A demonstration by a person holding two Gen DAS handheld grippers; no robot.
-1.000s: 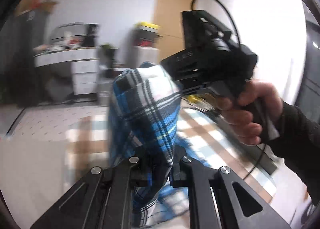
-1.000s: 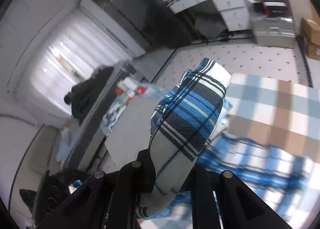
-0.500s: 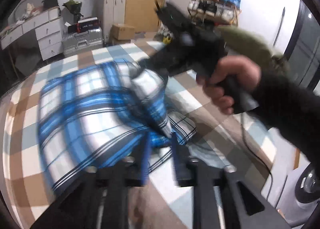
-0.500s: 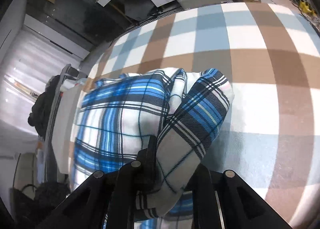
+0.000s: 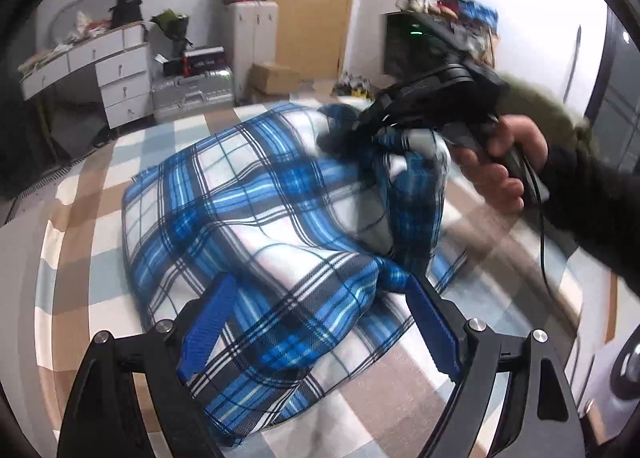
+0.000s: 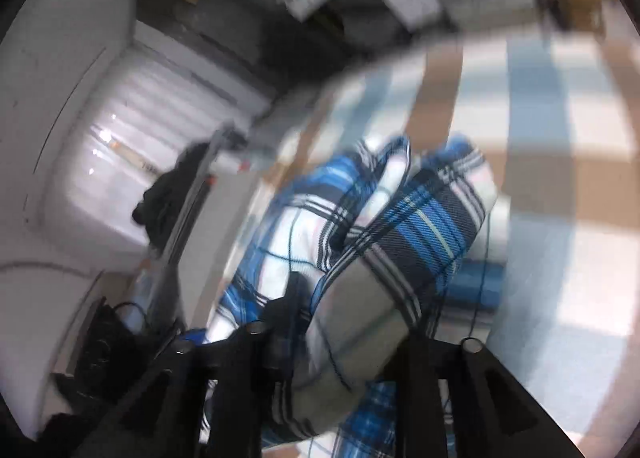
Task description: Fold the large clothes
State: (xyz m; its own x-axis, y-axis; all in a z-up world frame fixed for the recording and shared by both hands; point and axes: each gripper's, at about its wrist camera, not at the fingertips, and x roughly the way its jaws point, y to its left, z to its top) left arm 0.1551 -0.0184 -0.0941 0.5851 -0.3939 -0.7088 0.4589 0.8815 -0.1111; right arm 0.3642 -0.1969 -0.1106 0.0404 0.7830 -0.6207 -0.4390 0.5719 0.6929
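Note:
A blue, white and black plaid garment (image 5: pixel 256 225) lies spread on the checked bed cover (image 5: pixel 76 225). My left gripper (image 5: pixel 320 290) is open just above the garment's near edge, its blue-padded fingers (image 5: pixel 208 318) apart and holding nothing. My right gripper (image 5: pixel 344 137), held by a hand at the right of the left wrist view, holds a bunched fold of the garment. In the blurred right wrist view my right gripper (image 6: pixel 348 298) has a thick fold of the plaid garment (image 6: pixel 404 225) between its fingers.
A white desk with drawers (image 5: pixel 100 69), a silver case (image 5: pixel 192 91), a white cabinet (image 5: pixel 254 41), a cardboard box (image 5: pixel 274 77) and a wooden door (image 5: pixel 312 5) stand beyond the bed. A cable (image 5: pixel 542 234) hangs from the right gripper.
My left gripper has opened and let go of the garment, which now lies spread on the bed. My right gripper has kept its fold and swung over the bed.

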